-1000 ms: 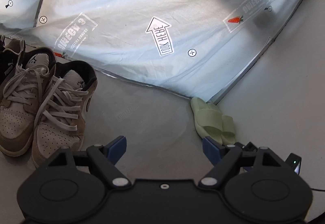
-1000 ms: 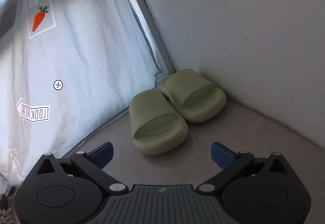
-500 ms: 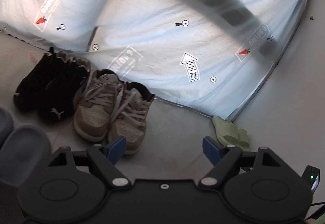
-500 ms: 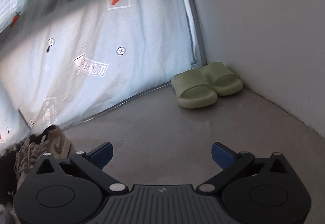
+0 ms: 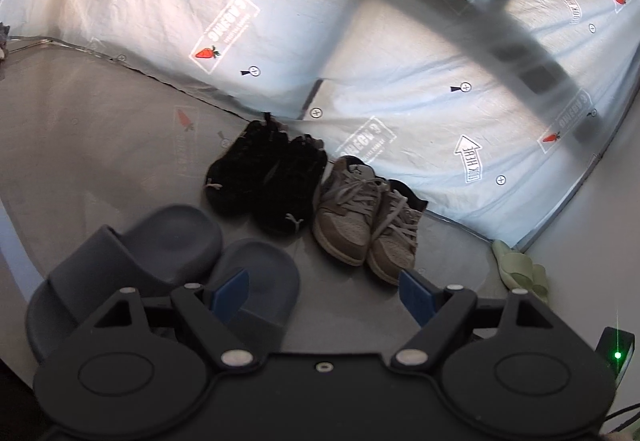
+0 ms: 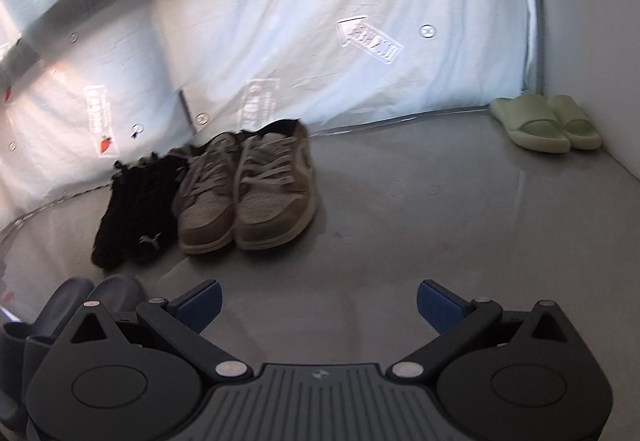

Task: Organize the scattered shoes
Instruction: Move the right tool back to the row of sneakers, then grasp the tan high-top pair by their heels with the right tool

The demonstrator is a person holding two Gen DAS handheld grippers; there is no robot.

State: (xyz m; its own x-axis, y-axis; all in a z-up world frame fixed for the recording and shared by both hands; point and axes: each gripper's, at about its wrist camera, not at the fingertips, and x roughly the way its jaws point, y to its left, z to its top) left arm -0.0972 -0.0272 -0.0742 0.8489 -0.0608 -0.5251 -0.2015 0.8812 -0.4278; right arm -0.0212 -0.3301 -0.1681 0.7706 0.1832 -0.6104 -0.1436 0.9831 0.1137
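Shoes stand in pairs along the foot of a white sheet. The black sneakers [image 5: 266, 185] [image 6: 132, 213] and the beige laced sneakers [image 5: 368, 221] [image 6: 248, 193] sit side by side. A pair of dark grey slides [image 5: 168, 265] [image 6: 60, 313] lies nearest, just under and left of my left gripper [image 5: 324, 291], which is open and holds nothing. The pale green slides [image 6: 544, 123] [image 5: 520, 269] rest in the far right corner by the wall. My right gripper [image 6: 318, 301] hangs open over bare floor, well short of the sneakers.
A white printed sheet [image 5: 360, 41] [image 6: 300, 41] hangs behind the shoes, its hem on the grey floor [image 6: 400, 221]. A plain white wall [image 6: 592, 21] closes the right side. A dark bar [image 5: 520, 41] shows as a shadow through the sheet.
Both grippers have drawn back and swung left, away from the green slides. The sneakers, black shoes and then the dark grey slides have come into view. Both stayed open.
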